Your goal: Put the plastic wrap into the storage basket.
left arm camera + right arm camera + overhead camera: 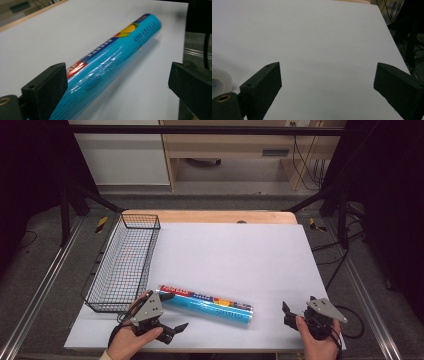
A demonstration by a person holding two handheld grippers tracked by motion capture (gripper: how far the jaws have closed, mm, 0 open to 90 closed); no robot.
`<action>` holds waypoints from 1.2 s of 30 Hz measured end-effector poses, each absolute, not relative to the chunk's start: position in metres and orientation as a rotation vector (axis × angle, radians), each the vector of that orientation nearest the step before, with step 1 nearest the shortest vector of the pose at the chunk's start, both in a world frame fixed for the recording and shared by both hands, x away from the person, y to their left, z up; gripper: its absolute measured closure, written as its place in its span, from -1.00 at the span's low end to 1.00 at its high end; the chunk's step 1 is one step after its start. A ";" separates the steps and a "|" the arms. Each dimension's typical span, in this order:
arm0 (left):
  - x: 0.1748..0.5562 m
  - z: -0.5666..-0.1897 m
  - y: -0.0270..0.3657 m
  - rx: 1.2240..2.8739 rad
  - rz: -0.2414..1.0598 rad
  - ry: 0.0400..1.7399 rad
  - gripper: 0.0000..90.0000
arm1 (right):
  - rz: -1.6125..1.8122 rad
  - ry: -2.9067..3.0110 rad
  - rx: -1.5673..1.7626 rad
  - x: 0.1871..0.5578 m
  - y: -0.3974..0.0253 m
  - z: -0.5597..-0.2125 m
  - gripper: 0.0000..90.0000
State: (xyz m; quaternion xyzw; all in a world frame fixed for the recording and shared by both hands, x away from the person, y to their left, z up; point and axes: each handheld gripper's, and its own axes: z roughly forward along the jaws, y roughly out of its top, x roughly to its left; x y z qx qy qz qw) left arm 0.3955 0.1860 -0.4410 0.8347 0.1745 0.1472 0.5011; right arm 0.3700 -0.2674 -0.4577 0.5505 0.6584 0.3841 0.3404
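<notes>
The long blue plastic-wrapped roll (207, 305) lies flat on the white desk (235, 255), its near end between the wide-open jaws of the left claw (169, 312), its axis running toward the idle, open right claw (288, 312).

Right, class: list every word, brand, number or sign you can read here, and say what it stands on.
Blue roll, red band: white lettering, cut off by the left gripper, unreadable.
Blue roll, far end: an oval mark and upright characters, too blurred to read.
Blue roll in the high view: too small.
Wire basket: no text.
</notes>
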 end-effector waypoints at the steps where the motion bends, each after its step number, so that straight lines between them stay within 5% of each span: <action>1: 0.394 -0.441 0.184 2.046 0.333 0.384 -0.94 | 0.997 1.721 1.435 0.370 -0.267 -0.458 -0.83; 8: 0.400 -0.426 0.179 2.064 0.299 0.307 -0.93 | 1.004 1.701 1.466 0.369 -0.269 -0.459 -0.83; 16: 0.427 -0.390 0.139 2.327 0.335 0.036 -0.89 | 0.996 1.721 1.457 0.370 -0.265 -0.459 -0.83; 36: 0.471 -0.421 0.114 2.532 0.268 -0.081 -0.89 | 1.010 1.766 1.428 0.373 -0.261 -0.460 -0.84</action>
